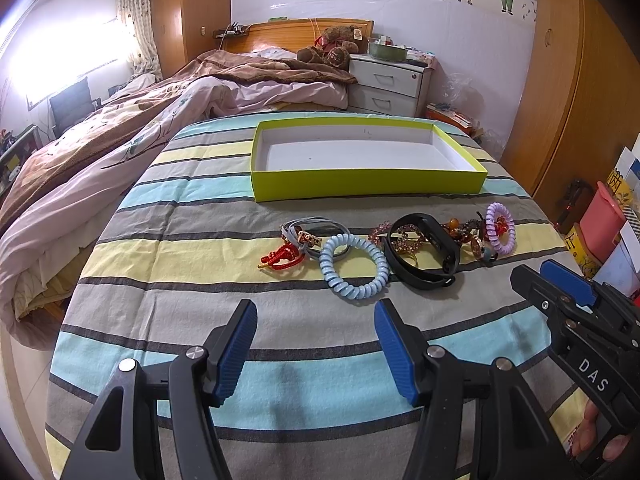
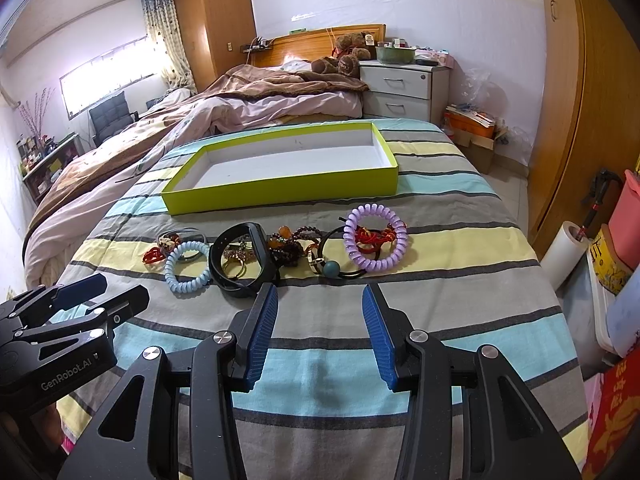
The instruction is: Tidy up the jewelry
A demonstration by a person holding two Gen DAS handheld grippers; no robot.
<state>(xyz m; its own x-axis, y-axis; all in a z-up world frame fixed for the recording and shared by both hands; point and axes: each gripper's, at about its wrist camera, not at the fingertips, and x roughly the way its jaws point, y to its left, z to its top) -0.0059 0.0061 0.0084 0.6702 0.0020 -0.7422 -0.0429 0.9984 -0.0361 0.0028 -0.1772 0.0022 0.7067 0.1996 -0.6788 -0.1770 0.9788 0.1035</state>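
Observation:
A row of jewelry lies on the striped bedspread: a red cord bracelet [image 1: 280, 258], a grey strap bracelet [image 1: 306, 232], a light blue coil band [image 1: 354, 266], a black wristband [image 1: 424, 252], beaded pieces [image 1: 464, 230] and a purple coil band [image 1: 500, 228]. Behind them sits an empty lime-green box [image 1: 368, 182] with a white inside. My left gripper [image 1: 316, 346] hovers open just short of the blue coil. In the right wrist view, my right gripper [image 2: 320, 330] stands open just short of the black wristband [image 2: 244, 260] and purple coil [image 2: 374, 242]. Nothing is between either pair of fingers.
A rumpled quilt [image 1: 132, 136] covers the bed to the left. A white nightstand [image 1: 390, 84] and a teddy bear [image 1: 336, 46] are at the far end. A wooden wardrobe [image 1: 568, 92] and stacked boxes [image 2: 620, 240] line the right side.

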